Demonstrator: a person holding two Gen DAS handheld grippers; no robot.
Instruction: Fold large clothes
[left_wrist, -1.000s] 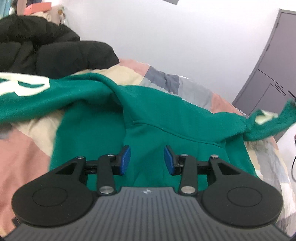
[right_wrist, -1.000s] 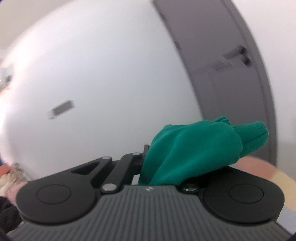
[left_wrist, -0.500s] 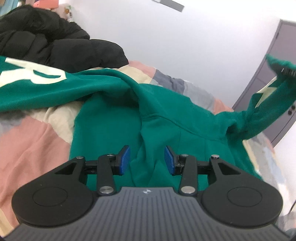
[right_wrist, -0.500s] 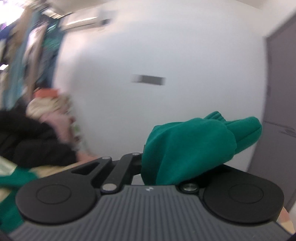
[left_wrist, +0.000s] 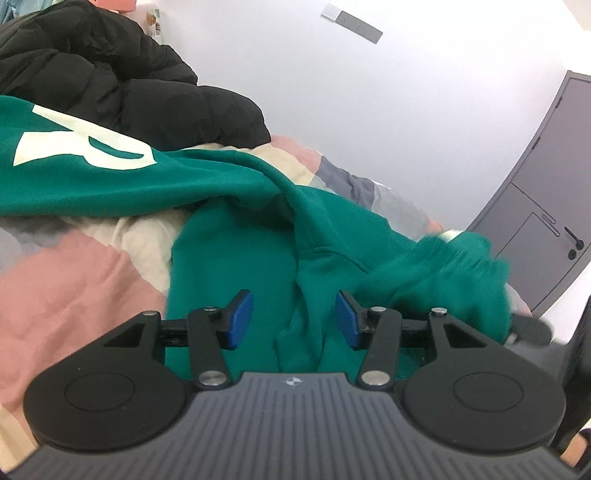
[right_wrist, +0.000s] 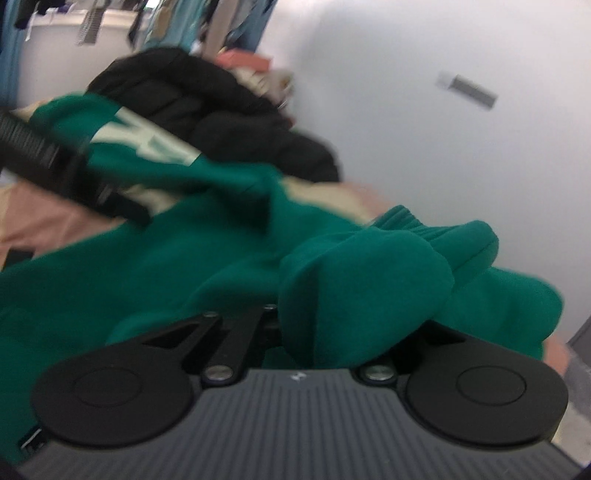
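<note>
The green hoodie (left_wrist: 236, 258) sprawls across the middle of the frame on the bed (left_wrist: 74, 288): thick, soft fleece, floppy, best taken by cuffs or hem. The right gripper (right_wrist: 314, 325) pinches a bunched sleeve (right_wrist: 369, 280); the left gripper (left_wrist: 293, 319) hovers, fingers spread, empty.
</note>
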